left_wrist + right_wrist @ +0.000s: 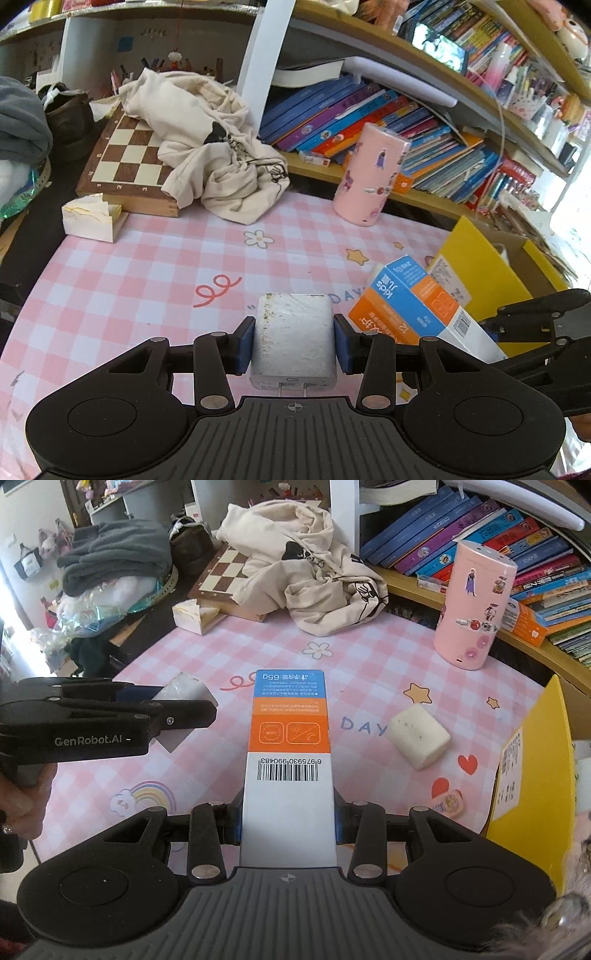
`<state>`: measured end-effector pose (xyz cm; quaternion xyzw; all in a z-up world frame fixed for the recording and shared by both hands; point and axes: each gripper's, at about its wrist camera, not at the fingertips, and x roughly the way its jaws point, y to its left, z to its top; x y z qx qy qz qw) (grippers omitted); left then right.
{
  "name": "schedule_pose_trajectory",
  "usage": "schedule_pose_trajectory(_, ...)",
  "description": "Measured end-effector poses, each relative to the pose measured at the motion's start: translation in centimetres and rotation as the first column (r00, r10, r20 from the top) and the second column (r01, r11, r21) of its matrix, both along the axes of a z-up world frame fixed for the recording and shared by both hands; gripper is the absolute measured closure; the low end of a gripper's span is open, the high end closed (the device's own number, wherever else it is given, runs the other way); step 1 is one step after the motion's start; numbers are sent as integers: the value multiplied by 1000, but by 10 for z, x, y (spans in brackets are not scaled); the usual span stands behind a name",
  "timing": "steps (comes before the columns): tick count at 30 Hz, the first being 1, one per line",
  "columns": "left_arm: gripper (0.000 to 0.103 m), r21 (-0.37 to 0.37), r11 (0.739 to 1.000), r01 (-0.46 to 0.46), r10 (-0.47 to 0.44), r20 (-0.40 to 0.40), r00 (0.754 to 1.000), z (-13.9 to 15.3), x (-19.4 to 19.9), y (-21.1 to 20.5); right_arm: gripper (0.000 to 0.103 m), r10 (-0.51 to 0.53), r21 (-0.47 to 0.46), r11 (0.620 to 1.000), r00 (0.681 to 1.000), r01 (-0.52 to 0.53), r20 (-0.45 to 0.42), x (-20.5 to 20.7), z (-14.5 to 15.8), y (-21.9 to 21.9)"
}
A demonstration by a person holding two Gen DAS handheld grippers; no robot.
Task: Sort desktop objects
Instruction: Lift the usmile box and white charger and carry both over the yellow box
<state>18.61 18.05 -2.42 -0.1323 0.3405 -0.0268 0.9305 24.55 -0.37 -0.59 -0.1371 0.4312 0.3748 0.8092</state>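
**Operator:** My left gripper (293, 339) is clamped on a white charger (293, 338), its blue pads (245, 341) pressed against both sides, prongs facing back toward the camera. My right gripper (288, 827) is closed on a long toothpaste box (289, 746), white at the barcode end, then orange, then blue at the far tip.

**Colleague:** What are they over?

**Operator:** A pink-and-white checked mat (147, 266) printed with flowers, stars, hearts and a rainbow. From the right wrist, a cream eraser (419, 736) lies flat on it, right of the box and apart from it. A yellow cardboard box (532, 760) stands at the mat's right edge, label facing in.

**Colleague:** And the far side?

**Operator:** A pink speaker (369, 177) with stickers stands upright near the back edge. Left of it a cream cloth bag (218, 155) is heaped over a wooden chessboard (122, 158), and a torn white carton (92, 218) sits just in front of the board's corner. Behind all that, a low shelf of leaning books (369, 118), with more shelves of books and clutter above. In the right view, grey folded clothes (114, 557) are piled off to the left, beyond the mat.

**Colleague:** The grippers relative to each other?

**Operator:** Side by side, near but not touching; each shows at the edge of the other's view.
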Motion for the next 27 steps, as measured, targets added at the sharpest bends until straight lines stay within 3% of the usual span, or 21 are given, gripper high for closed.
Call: schedule_pose_trajectory(27, 61, -34, 994, 100, -97, 63, 993, 26, -62, -13, 65, -98, -5, 995, 995, 98, -1, -79, 33, -52)
